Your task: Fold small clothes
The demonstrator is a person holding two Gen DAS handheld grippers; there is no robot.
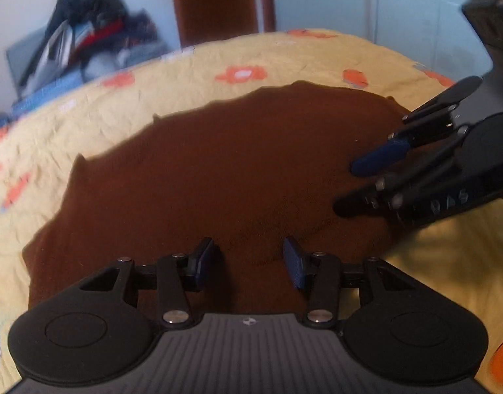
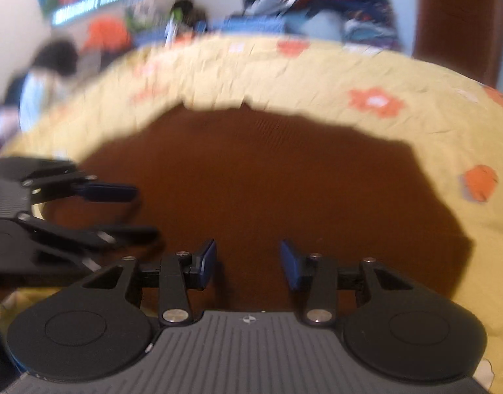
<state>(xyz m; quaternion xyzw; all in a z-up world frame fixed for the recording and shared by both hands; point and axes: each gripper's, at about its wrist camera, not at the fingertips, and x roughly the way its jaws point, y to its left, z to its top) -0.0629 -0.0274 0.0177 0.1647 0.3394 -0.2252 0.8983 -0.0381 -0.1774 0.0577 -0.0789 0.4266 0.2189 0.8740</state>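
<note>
**Brown cloth flat, both jaws released**

The cloth, a dark brown piece, lies spread flat on the bed, its far edge near the bed's far edge. The left gripper and right gripper hang above its near edge, close together, jaws parted with nothing between them. By my reading, one fold is laid. Next comes gripping an edge or corner to fold again.
</note>
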